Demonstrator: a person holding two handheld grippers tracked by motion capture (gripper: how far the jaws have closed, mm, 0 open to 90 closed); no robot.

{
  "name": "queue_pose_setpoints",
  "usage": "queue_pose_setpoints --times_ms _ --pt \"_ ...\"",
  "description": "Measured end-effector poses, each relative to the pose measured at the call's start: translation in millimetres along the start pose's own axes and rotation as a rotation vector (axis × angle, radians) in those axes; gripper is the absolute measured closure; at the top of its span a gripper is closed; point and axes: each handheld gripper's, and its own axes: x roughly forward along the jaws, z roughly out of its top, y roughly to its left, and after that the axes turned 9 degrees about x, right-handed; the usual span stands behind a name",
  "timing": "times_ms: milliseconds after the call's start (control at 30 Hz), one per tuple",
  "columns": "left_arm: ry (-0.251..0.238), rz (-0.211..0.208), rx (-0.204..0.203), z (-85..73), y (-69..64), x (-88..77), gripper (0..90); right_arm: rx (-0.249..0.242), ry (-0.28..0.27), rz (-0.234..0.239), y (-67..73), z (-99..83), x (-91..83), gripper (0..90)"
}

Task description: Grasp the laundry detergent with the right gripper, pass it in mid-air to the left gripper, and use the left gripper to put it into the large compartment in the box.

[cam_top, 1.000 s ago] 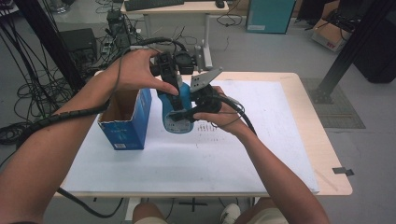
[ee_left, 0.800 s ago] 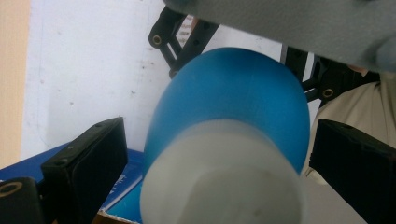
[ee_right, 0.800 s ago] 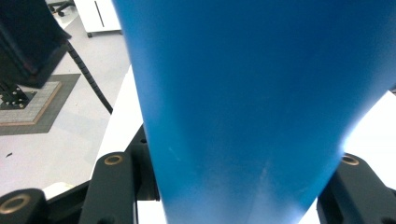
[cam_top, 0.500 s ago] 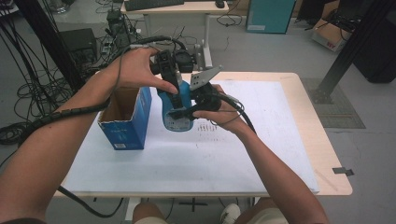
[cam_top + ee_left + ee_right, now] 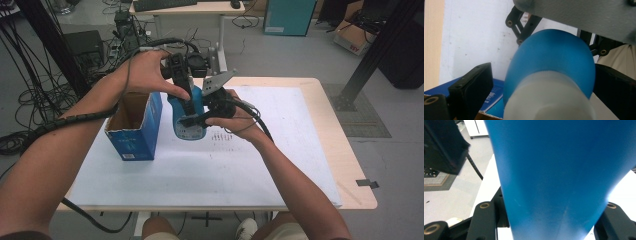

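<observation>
Mid-table, just right of the open blue box (image 5: 135,125), the blue bottle (image 5: 176,120) stands roughly upright, white cap (image 5: 549,100) on top. Can't tell whether its base touches the white paper sheet (image 5: 280,150) or hangs just above it.

Right gripper (image 5: 190,121): comes in from the right, across the bottle's long axis, jaws clamped on the blue body. That's what holds the bottle.

Left gripper (image 5: 186,106): comes down from above, pointing nearly along the bottle's axis, so the cap end faces straight into it. Its jaws have just been closing, with the bottle top between them. In the left gripper view there is a clear gap between one jaw and the bottle. The other jaw sits right at the blue shoulder, and I can't tell if it touches. Not gripping yet, so I count it as open.

Key relation: the cap sits directly below the left gripper, on the same axis, while the right grip is at right angles lower down. My guess is the next move is the left jaws pinching the top, either to twist the cap or to take the bottle over. It needs centring, since the gap is lopsided.

Room:
- The box wall is just beside the bottle on the left and the right gripper's body is close on the other side, so sideways room is tight.
- Straight up is free.
- The paper to the right and toward the person is open, well inside the table (image 5: 320,100) edges.

Risk: an off-centre pinch could tilt the bottle in the right gripper's hold.
</observation>
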Motion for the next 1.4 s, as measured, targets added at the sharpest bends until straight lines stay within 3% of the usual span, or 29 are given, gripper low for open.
queue_pose_setpoints --times_ms 100,133,400,900,967,1000,1400 --pt "0.002 0.003 0.006 -0.7 0.9 0.1 9.9 -0.009 -0.003 0.003 0.8 1.5 0.6 43.7" --pt "-0.004 0.0 -0.009 -0.8 0.5 1.5 11.1 -0.01 -0.003 0.003 1.0 1.6 0.6 43.6" --pt "-0.002 -0.019 0.004 -0.3 0.9 2.4 32.5 -0.027 -0.003 0.001 0.6 2.0 -1.3 43.6" --pt "0.016 -0.074 0.0 -0.3 5.8 12.7 35.2 -0.036 0.0 0.027 -3.5 -6.6 4.8 43.3" --pt "0.008 -0.086 -0.027 0.3 5.0 15.6 35.2 -0.033 0.005 0.036 -4.3 -7.8 5.8 43.3" --pt "-0.029 -0.082 -0.079 0.7 1.1 18.9 35.3 -0.035 0.008 0.038 -4.6 -8.3 6.3 43.2" --pt "-0.035 -0.076 -0.067 1.0 1.2 21.1 35.6 -0.029 0.011 0.045 -6.4 -11.4 6.5 43.1"
